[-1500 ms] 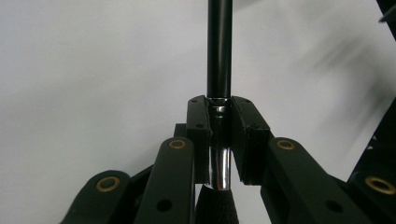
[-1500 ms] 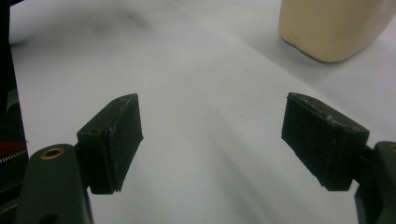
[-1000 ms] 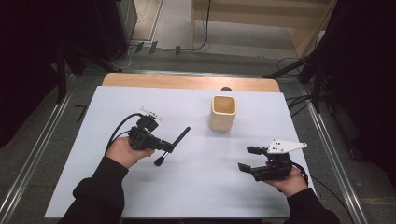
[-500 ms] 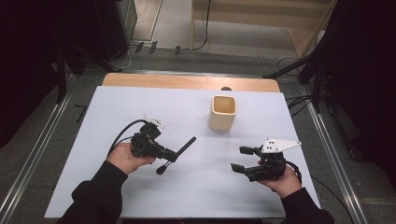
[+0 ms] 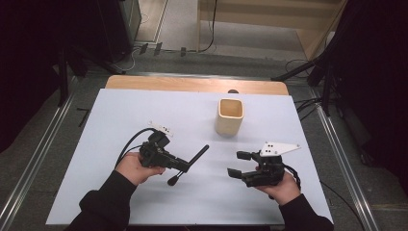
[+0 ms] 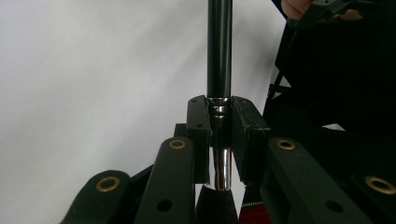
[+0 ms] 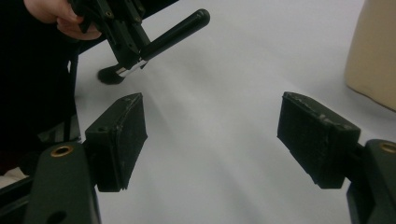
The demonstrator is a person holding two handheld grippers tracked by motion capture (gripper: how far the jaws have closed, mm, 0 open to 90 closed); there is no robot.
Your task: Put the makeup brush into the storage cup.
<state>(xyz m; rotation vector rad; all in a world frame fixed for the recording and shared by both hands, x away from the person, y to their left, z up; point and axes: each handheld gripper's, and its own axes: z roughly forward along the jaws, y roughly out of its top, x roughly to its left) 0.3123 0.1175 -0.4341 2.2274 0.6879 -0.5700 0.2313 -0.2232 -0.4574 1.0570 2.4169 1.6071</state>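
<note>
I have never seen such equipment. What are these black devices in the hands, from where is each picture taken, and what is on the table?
A person sits at a white table and holds a hand-operated two-jaw gripper in each hand. The high view comes from a fixed camera above. The two other pictures come from small cameras riding on the grippers, each looking along its own jaws.

The left gripper is shut on a black makeup brush; in its own view the pads clamp the shiny metal collar. The right gripper is open and holds nothing; its pads stand wide apart. On the table stands a beige square cup.
</note>
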